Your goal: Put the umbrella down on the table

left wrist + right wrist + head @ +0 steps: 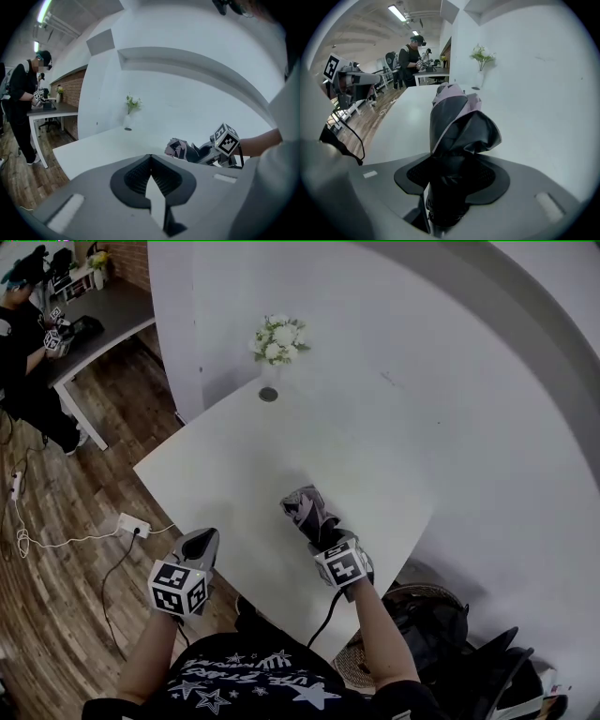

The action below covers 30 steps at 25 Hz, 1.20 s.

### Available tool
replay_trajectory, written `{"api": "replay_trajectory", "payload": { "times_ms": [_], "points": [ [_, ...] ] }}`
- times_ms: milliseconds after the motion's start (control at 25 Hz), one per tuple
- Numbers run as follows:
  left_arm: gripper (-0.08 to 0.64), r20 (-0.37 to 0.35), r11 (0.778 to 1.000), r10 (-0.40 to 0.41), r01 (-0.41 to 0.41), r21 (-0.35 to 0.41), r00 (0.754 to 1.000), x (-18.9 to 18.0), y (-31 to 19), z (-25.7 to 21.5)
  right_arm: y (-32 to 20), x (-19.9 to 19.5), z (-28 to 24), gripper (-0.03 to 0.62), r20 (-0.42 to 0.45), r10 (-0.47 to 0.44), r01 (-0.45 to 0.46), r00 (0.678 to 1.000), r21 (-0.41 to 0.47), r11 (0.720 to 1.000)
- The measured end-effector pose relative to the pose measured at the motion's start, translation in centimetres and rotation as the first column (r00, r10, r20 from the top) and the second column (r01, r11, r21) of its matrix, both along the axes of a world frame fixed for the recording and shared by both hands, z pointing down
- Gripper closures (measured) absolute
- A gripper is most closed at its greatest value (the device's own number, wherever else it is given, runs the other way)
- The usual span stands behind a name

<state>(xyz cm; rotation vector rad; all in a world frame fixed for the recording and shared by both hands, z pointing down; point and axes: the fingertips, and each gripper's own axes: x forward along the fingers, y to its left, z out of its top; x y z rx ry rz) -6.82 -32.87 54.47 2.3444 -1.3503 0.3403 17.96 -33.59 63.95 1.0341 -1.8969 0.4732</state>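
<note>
Black-and-pink folded umbrella [457,126] sits clamped between the right gripper's [452,164] jaws, its tip angled out over the white table [234,474] toward the flower vase [279,338]. Left gripper [150,161] hangs at the table's near edge, jaws pressed together on nothing.

Person with two grey hand-held tools

Black T-shirt [246,688], short-sleeved, printed with white stars and lettering. Left tool [201,541] and right tool [326,538]: grey shells, black ribbed pads [133,178], black-and-white marker cube [178,588]; black cable [327,613] on the right.
</note>
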Motion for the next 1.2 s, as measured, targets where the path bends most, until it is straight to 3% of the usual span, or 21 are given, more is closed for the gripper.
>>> {"api": "replay_trajectory", "payload": {
  "times_ms": [280, 720, 960, 1200],
  "points": [
    [0.558, 0.01, 0.999, -0.017, 0.017, -0.035, 1.0, 0.6, -1.7, 1.1, -1.4, 0.6, 2.6, 0.354, -0.07, -0.059, 0.056, 0.996, -0.043, 0.998],
    [0.558, 0.036, 0.996, 0.002, 0.001, -0.089, 0.999, 0.8, -2.5, 2.8, -3.2, 1.2, 3.6, 0.351, -0.13, -0.063, 0.062, 0.989, -0.014, 0.998],
    [0.558, 0.036, 0.995, 0.014, -0.01, -0.099, 0.999, 0.7, -2.4, 3.0, -3.3, 1.3, 3.9, 0.347, -0.126, -0.083, 0.08, 0.988, -0.029, 0.996],
    [0.558, 0.03, 0.994, 0.019, -0.016, -0.108, 0.999, 0.5, -1.5, 3.2, -3.5, 1.5, 3.8, 0.328, -0.108, -0.044, 0.043, 0.993, -0.016, 0.999]
  ]
}}
